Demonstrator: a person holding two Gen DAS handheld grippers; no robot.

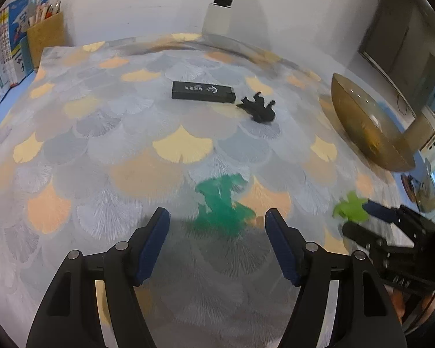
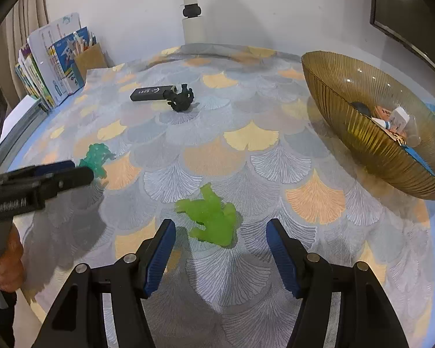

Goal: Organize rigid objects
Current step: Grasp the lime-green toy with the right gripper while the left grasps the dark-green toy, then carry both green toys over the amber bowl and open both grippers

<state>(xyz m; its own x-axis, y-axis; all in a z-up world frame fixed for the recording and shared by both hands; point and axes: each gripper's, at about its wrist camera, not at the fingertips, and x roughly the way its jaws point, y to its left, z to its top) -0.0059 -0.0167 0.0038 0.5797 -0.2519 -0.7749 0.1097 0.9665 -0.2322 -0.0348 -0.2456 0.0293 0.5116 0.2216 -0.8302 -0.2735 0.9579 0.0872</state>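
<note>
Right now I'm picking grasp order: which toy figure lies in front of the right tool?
The lime-green figure; the teal one is by the left tool, the black one far back.

A: What colours mark the figures?
B: Dark green figure (image 1: 221, 203), lime green figure (image 2: 210, 217), black figure (image 2: 182, 98); black box (image 1: 203, 91) with white print.
A: And the counter (image 2: 275, 174)?
B: Grey, yellow and orange fan pattern. Amber ribbed bowl (image 2: 348, 110); fingers (image 1: 152, 243) blue-padded.

Patterned tablecloth (image 2: 246, 156): 3 figurines, box, bowl.
</note>
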